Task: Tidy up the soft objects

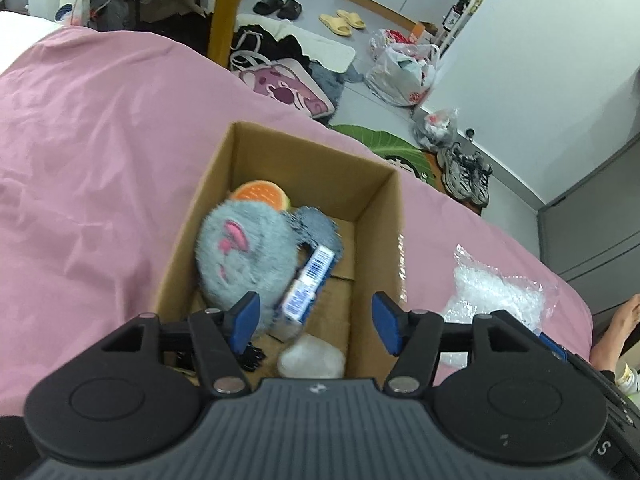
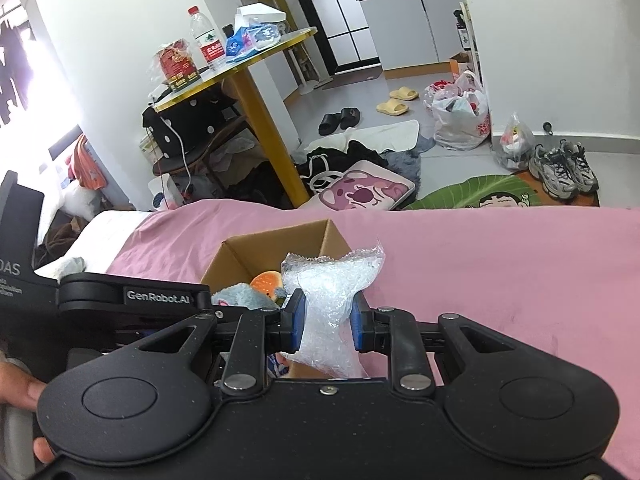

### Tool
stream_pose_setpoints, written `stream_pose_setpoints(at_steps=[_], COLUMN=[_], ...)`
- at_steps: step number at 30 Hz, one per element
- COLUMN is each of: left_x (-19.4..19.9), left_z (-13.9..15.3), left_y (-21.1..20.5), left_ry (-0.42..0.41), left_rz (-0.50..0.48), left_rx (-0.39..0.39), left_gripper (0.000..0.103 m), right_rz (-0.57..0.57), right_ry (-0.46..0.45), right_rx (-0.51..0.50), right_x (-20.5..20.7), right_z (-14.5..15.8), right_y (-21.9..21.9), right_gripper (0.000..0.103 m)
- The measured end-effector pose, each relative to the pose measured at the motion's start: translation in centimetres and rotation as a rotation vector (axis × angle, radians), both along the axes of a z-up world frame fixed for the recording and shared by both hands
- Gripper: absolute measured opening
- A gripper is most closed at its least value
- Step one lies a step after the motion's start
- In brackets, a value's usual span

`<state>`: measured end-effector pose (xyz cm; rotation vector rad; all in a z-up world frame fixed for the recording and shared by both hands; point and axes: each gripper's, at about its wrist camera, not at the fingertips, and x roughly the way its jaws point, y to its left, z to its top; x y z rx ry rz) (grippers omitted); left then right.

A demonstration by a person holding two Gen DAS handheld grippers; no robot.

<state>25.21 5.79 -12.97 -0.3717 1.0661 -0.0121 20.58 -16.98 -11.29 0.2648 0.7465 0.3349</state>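
Observation:
An open cardboard box (image 1: 376,240) stands on the pink bed cover. Inside lie a grey plush toy (image 1: 240,256), an orange plush (image 1: 260,194), a blue-and-white pack (image 1: 308,284) and a white soft lump (image 1: 312,360). My left gripper (image 1: 316,324) hovers open over the box's near end, holding nothing. A crumpled sheet of bubble wrap (image 1: 496,296) is beside the box on the right. In the right wrist view my right gripper (image 2: 328,322) is shut on that bubble wrap (image 2: 332,292), just by the box (image 2: 276,240).
The pink bed cover (image 1: 100,152) spreads left and right of the box. Beyond the bed edge the floor holds bags (image 2: 460,116), slippers (image 2: 396,100), sneakers (image 2: 564,168) and a yellow-legged table (image 2: 248,68) with bottles. A person's hand (image 2: 20,392) holds the left device.

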Motion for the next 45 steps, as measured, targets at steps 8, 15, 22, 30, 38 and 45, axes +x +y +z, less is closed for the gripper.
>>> stream_pose_setpoints(at_steps=[8,15,22,30,38,45], left_x=[0.0,-0.2,-0.5,-0.7,-1.7,-3.0], left_z=[1.2,1.8,2.1,2.3,3.8,5.3], left_y=[2.7,5.0,6.9,7.6,7.2,6.6], left_ry=[-0.021,-0.030,-0.035,-0.038,-0.069,-0.088], left_rz=[0.043,0.077,0.109,0.119,0.117,0.099], left_rx=[0.011,-0.005,-0.017,-0.026,0.001,0.045], left_gripper=[0.062,0.064,0.064,0.064,0.066,0.082], right_rz=[0.011,0.014,-0.017,-0.023,-0.006,-0.013], right_ry=[-0.016,-0.022,0.019,0.023,0.040,0.038], right_rx=[-0.026,-0.082,-0.104,-0.085,-0.066,-0.047], right_x=[1.8,4.2,5.1,3.2,1.4,-0.5], right_z=[0.4,0.5,0.0,0.9,1.8,2.8], right_y=[2.2,4.6,5.4,4.5,3.9,3.2], right_gripper=[0.023,0.024,0.031,0.035,0.041,0.056])
